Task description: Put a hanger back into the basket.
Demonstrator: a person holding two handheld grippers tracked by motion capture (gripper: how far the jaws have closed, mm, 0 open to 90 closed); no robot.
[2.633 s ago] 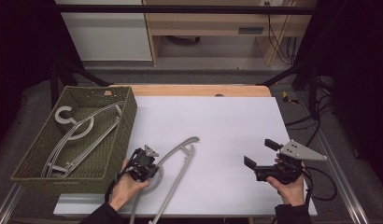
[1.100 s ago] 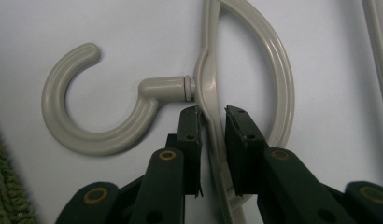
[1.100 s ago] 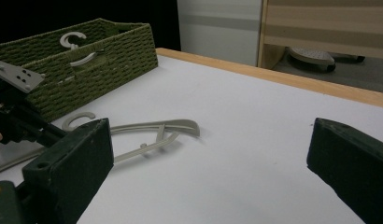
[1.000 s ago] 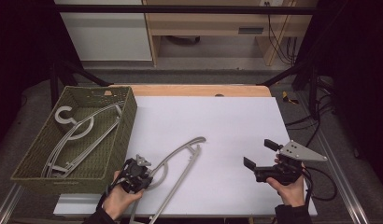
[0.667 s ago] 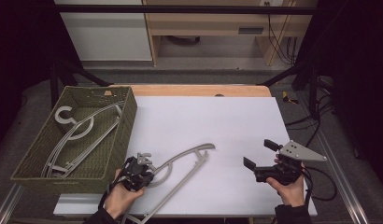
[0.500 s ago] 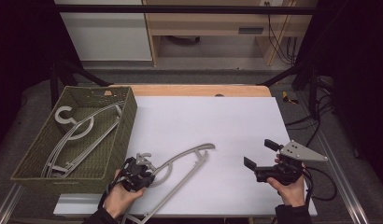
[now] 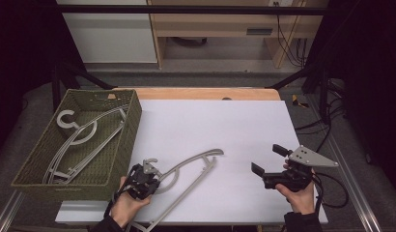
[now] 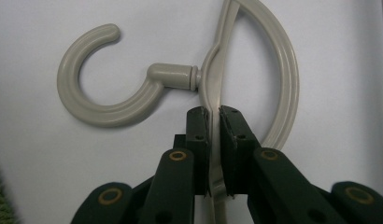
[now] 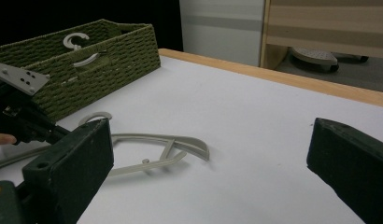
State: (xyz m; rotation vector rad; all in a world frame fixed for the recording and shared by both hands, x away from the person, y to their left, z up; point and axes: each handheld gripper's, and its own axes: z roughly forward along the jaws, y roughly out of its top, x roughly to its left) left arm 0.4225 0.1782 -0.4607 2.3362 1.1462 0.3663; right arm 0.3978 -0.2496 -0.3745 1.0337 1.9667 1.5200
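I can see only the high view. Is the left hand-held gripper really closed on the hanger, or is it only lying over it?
Observer: It is closed. In the left gripper view the left hand-held gripper pinches a thin bar of the grey hanger just below the hook's neck.
Operator: Is the hook free?
Observer: Yes. The hook lies flat on the white table, beside the jaws and untouched by them.
Operator: And the right hand-held gripper?
Observer: In the right gripper view the right hand-held gripper has wide-open jaws with only bare table between them.
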